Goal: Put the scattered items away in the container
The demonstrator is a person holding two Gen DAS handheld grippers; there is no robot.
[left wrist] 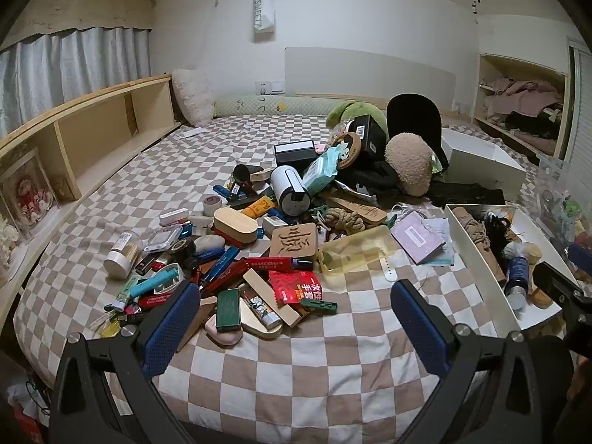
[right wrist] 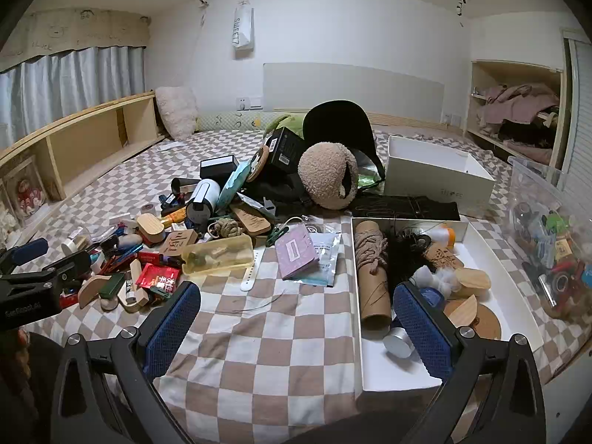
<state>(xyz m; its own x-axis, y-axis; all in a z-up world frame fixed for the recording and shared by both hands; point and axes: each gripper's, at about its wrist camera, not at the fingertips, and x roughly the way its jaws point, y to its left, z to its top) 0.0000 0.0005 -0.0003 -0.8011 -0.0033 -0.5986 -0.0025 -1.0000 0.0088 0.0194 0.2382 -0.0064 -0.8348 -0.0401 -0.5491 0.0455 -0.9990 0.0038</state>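
Several small items lie heaped on the checkered bed cover (left wrist: pixel 314 362): a red packet (left wrist: pixel 296 286), a green case (left wrist: pixel 228 310), a yellow translucent box (left wrist: pixel 355 249), a carved wooden plaque (left wrist: pixel 294 240) and a purple booklet (right wrist: pixel 296 251). At the right, a shallow white tray (right wrist: pixel 388 366) holds a cardboard tube (right wrist: pixel 373 288), rope and wooden pieces. My left gripper (left wrist: pixel 296 325) is open over bare cover, just short of the heap. My right gripper (right wrist: pixel 298 325) is open and empty, its right finger (right wrist: pixel 421 325) over the tray's near corner.
A beige plush (right wrist: pixel 327 175), a black cap (right wrist: pixel 338 122) and a white cylinder (right wrist: pixel 201 199) top the pile. Behind the tray stands a deep white box (right wrist: pixel 440 181); to its right is a clear bin (right wrist: pixel 547 244). A wooden shelf (left wrist: pixel 92 137) lines the left bedside.
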